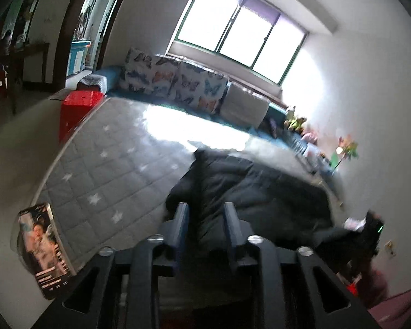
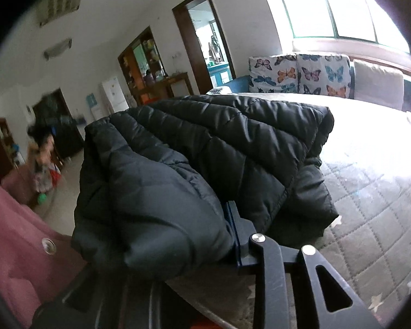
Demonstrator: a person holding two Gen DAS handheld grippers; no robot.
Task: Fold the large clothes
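A black quilted puffer jacket (image 2: 205, 148) lies on a grey quilted mattress (image 1: 101, 170), already doubled into a thick bundle near the mattress's near edge. The left gripper (image 1: 205, 213) hangs above the jacket's near end with its jaws apart and nothing between them; it appears clear of the fabric. The right gripper (image 2: 205, 230) has a fold of the jacket bulging over it, hiding one finger; whether its pads press on the fabric cannot be told. A butterfly-print cushion (image 2: 298, 74) stands at the far side, well apart. Judgement: the fold is in its late stage, the bundle being set down. Next, the right gripper must free itself without dragging the layers, then the bundle needs squaring.
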